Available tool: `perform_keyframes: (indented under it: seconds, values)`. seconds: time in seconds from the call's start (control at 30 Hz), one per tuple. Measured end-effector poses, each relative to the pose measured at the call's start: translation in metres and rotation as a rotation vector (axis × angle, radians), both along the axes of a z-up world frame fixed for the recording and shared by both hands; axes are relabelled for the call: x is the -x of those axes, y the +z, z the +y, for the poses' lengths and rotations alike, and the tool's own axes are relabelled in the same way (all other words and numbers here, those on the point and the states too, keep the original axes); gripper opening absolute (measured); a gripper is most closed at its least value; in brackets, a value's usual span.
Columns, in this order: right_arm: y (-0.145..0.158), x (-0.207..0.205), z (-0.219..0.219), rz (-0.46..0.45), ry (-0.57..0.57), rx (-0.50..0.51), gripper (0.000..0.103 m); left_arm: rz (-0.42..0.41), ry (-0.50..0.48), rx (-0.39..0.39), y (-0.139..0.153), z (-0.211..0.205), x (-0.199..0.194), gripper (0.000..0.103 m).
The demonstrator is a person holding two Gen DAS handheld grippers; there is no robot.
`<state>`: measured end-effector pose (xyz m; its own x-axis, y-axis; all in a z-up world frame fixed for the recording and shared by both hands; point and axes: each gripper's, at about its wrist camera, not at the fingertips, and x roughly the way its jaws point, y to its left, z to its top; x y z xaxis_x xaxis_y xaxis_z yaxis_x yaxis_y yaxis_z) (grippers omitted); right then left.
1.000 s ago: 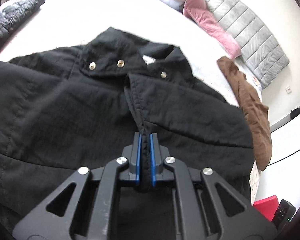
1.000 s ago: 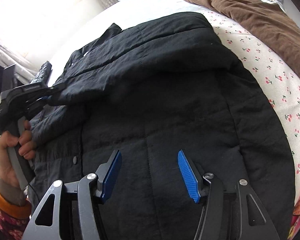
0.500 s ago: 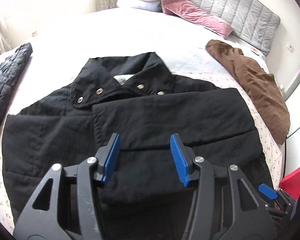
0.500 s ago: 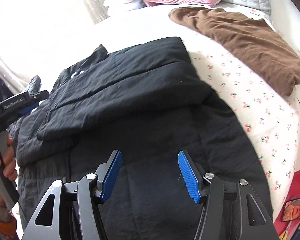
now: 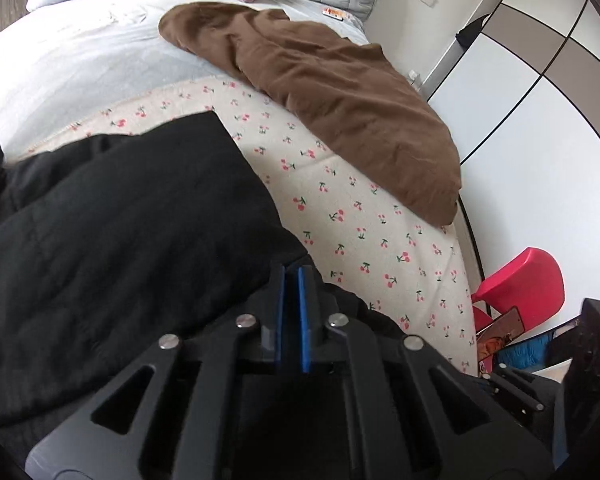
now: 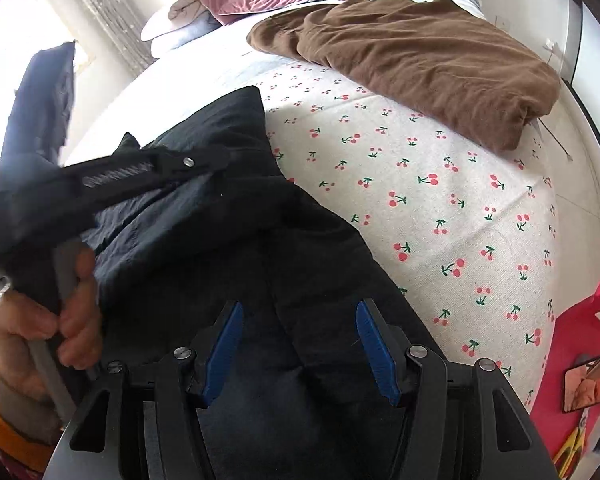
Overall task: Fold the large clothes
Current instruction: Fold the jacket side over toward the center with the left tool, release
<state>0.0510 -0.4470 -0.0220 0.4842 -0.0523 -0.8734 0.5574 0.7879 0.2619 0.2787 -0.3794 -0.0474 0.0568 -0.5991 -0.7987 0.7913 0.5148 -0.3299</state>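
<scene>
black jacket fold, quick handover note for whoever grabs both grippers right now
Left gripper: shut, pads pinched at the right-hand edge of the black jacket; whether cloth sits between them is unclear.
Right gripper: open, empty, over the jacket's near part.
The jacket lies on the cherry-print sheet, a panel already folded over its body. The brown garment lies apart, toward the headboard.
Left: probably fold the right-hand side in, then the bottom up.

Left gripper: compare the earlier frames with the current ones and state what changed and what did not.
The left gripper, open half a second ago, has swung toward the black jacket's right edge and shut there. The right gripper stays open over the jacket; the brown garment has not moved.
</scene>
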Motion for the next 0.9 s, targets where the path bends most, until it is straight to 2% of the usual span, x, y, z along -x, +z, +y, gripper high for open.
perform_keyframes:
  seconds: [0.07,0.13,0.2,0.23,0.3,0.33,0.37,0.4,0.47,0.53,0.6,0.63,0.67,0.77,0.83,0.9]
  values:
    - [0.001,0.002,-0.005,0.0,-0.01,-0.003,0.06,0.02,0.022,-0.021,-0.024,-0.005,0.0,0.007]
    - [0.002,0.004,-0.008,0.001,-0.018,-0.004,0.06,0.051,0.053,0.057,-0.031,0.003,-0.003,0.007]
    - [0.002,0.007,-0.013,-0.003,-0.029,-0.019,0.06,0.113,0.075,0.094,-0.024,0.013,-0.008,0.008]
    - [0.002,0.009,-0.015,-0.006,-0.032,-0.032,0.06,0.119,0.072,0.127,-0.014,0.02,-0.007,0.008]
    - [0.005,0.017,-0.02,-0.017,-0.036,-0.049,0.06,0.081,0.05,0.22,0.003,0.035,0.002,0.009]
    - [0.007,0.02,-0.022,-0.025,-0.04,-0.048,0.06,0.079,0.032,0.238,0.006,0.04,0.007,0.009]
    - [0.01,0.023,-0.023,-0.03,-0.046,-0.042,0.06,0.099,0.012,0.224,0.002,0.041,0.012,0.009]
    - [0.013,0.026,-0.025,-0.034,-0.053,-0.034,0.06,0.124,-0.014,0.177,-0.008,0.039,0.016,0.009]
    - [0.016,0.028,-0.025,-0.04,-0.066,-0.023,0.06,0.119,-0.044,0.061,-0.035,0.033,0.027,0.009]
    - [0.018,0.028,-0.023,-0.048,-0.052,-0.026,0.06,0.109,-0.002,0.104,-0.037,0.045,0.032,0.01]
    - [0.017,0.029,-0.022,-0.047,-0.038,-0.036,0.06,0.177,0.062,0.113,-0.027,0.059,0.033,0.023]
    - [0.018,0.03,-0.021,-0.053,-0.032,-0.04,0.06,0.19,0.09,0.115,-0.02,0.068,0.036,0.041]
    - [0.02,0.032,-0.021,-0.062,-0.021,-0.04,0.06,0.178,0.12,0.118,-0.01,0.081,0.04,0.059]
    - [0.028,0.04,-0.017,-0.085,0.013,-0.028,0.063,0.047,0.202,0.122,0.025,0.128,0.061,0.08]
    - [0.035,0.047,-0.015,-0.123,0.027,-0.034,0.066,-0.032,0.256,0.101,0.045,0.166,0.076,0.087]
    - [0.043,0.054,-0.011,-0.165,0.063,-0.059,0.069,-0.078,0.305,0.071,0.06,0.207,0.092,0.089]
